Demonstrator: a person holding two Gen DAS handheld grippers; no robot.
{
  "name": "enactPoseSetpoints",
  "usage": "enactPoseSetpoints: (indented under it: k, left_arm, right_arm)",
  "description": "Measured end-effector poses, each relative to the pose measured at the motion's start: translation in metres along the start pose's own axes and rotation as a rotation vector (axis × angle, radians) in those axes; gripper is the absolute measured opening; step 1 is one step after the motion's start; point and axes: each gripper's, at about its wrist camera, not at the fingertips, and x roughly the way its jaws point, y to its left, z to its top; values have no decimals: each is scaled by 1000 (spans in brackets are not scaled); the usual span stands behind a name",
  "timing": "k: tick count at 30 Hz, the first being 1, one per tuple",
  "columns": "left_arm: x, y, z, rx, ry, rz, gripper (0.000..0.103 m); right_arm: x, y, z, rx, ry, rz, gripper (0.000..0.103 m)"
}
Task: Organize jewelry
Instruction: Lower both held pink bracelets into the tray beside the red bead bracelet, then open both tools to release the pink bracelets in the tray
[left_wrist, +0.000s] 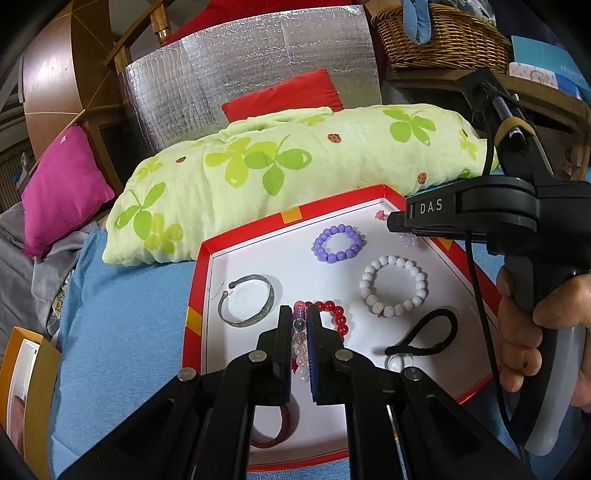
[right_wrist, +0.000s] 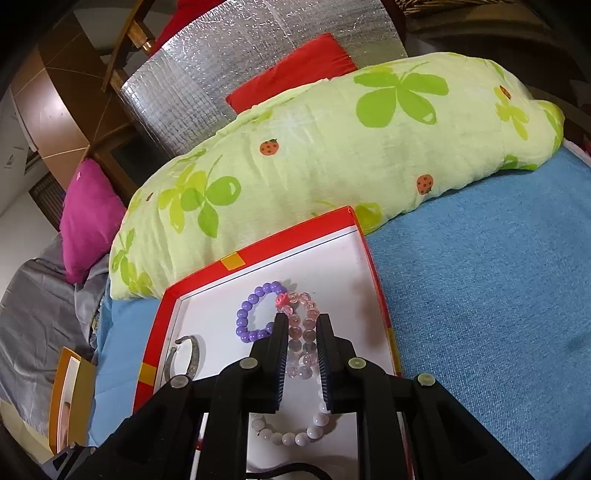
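A red-rimmed white tray (left_wrist: 207, 266) lies on the blue bed and holds bracelets: purple beads (left_wrist: 337, 244), white beads (left_wrist: 394, 286), a silver bangle (left_wrist: 246, 305), red beads (left_wrist: 338, 317) and a black hair tie (left_wrist: 424, 336). My left gripper (left_wrist: 300, 314) is shut on a clear pink bead bracelet (left_wrist: 300, 347) above the tray. My right gripper (right_wrist: 303, 321) is shut on a pale pink crystal bracelet (right_wrist: 301, 332) with a red flower bead, beside the purple beads (right_wrist: 255, 314). The right gripper also shows in the left wrist view (left_wrist: 397, 223).
A green clover-print pillow (left_wrist: 280, 166) lies behind the tray. A magenta cushion (left_wrist: 62, 188) and grey cloth lie at left, an orange box (left_wrist: 26, 384) at lower left. A wicker basket (left_wrist: 439, 33) stands at the back right. A dark red hair tie (left_wrist: 273, 424) lies under my left gripper.
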Motion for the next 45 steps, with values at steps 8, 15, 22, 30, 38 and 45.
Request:
enactPoseSetpoints:
  k: [8, 15, 22, 30, 38, 45]
  left_arm:
    - [4, -1, -2, 2, 15, -8, 8]
    - [6, -1, -3, 1, 24, -18, 8]
    - [10, -3, -4, -2, 42, -21, 8]
    - [11, 5, -4, -27, 50, 25, 59]
    - [5, 28, 1, -99, 41, 65, 71]
    - [-2, 49, 1, -148, 41, 111, 76]
  right_arm:
    - [5, -1, 0, 4, 9, -12, 17]
    - [6, -5, 2, 21, 13, -23, 17]
    - [9, -9, 2, 47, 23, -34, 19]
    - [9, -18, 2, 106, 38, -28, 20]
    - [0, -12, 1, 89, 37, -21, 23]
    - [-9, 7, -7, 30, 50, -24, 25]
